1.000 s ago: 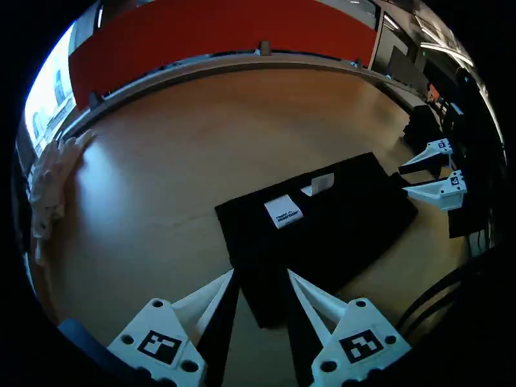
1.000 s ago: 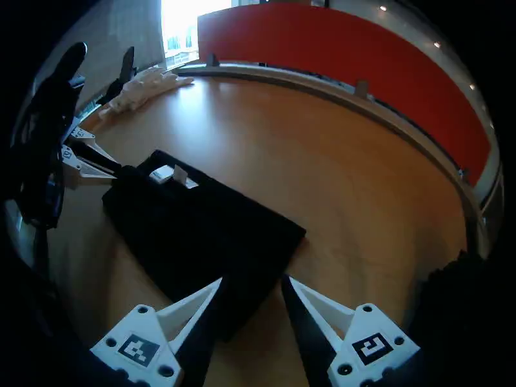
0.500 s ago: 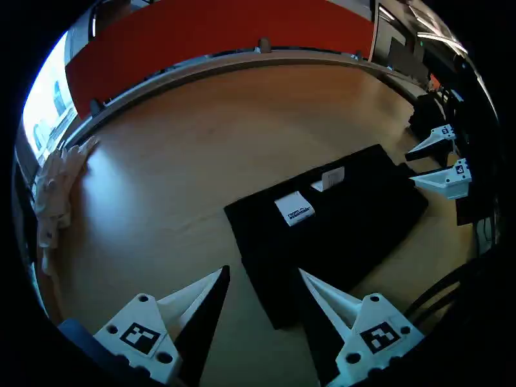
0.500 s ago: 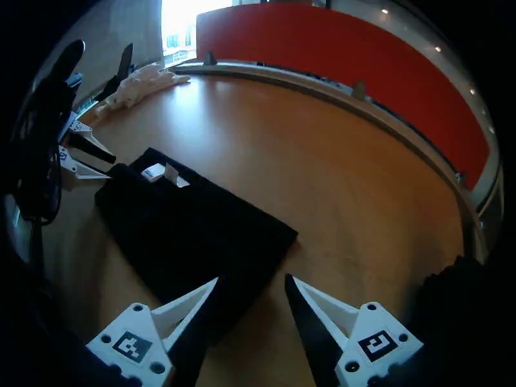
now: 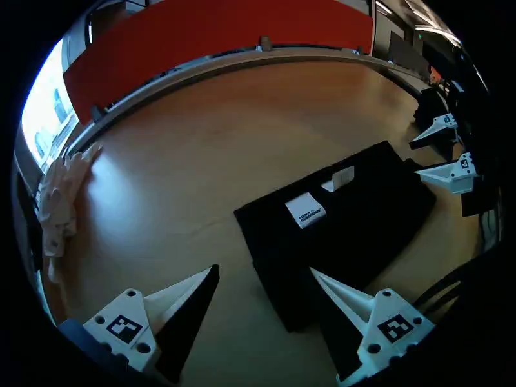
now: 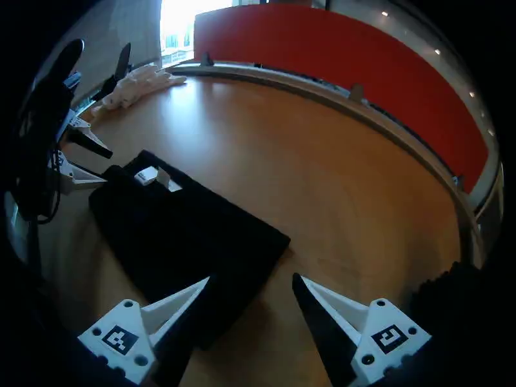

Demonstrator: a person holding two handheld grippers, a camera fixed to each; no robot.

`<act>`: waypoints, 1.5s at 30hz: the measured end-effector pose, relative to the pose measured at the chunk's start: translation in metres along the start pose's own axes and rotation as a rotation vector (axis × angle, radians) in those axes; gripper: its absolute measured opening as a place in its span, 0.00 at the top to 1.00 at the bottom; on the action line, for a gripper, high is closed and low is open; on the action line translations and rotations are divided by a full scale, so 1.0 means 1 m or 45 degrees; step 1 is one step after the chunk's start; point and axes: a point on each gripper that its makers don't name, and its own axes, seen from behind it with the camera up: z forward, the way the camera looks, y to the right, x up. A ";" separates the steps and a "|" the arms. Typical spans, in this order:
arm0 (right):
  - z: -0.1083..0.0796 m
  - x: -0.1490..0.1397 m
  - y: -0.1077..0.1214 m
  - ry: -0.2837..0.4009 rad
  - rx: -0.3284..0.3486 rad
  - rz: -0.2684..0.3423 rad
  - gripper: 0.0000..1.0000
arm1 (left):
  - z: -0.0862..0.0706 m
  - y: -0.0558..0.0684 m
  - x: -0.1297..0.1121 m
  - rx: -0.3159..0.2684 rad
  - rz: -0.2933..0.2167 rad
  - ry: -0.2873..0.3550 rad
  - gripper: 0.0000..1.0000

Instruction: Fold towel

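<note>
A black towel [image 5: 348,226] lies folded flat on the wooden table [image 5: 193,148], with two white labels [image 5: 305,210] on top. My left gripper [image 5: 264,269] stands open at the towel's near corner, its fingers wide apart and nothing pressed between them. In the right gripper view the same towel [image 6: 180,232] stretches away to the left. My right gripper [image 6: 251,278] is open too, at the towel's opposite end. Each gripper appears small in the other's view: the right gripper [image 5: 445,155] at the towel's far edge, the left gripper [image 6: 80,158] by the labelled corner.
A crumpled white cloth [image 5: 58,200] lies at the table's far left edge, also seen as a white cloth [image 6: 138,84] near the window. A red partition [image 5: 213,32] runs behind the curved table rim. Bare wood surrounds the towel.
Both grippers' fingers have spread from a narrow gap over the towel's corners to wide open. Both have drawn back slightly. The towel stays flat on the table.
</note>
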 end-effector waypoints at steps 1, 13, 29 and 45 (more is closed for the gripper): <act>0.000 0.001 0.001 0.002 -0.001 0.000 0.11 | 0.000 -0.001 0.001 0.002 0.000 0.001 0.08; 0.005 0.016 0.012 0.018 -0.019 -0.011 0.08 | 0.005 -0.014 0.016 0.033 0.017 0.020 0.07; 0.015 0.043 0.037 0.049 -0.065 -0.021 0.08 | 0.006 -0.046 0.054 0.110 -0.004 0.090 0.07; 0.005 0.050 0.040 0.080 -0.080 -0.019 0.08 | -0.004 -0.051 0.054 0.101 -0.075 0.115 0.07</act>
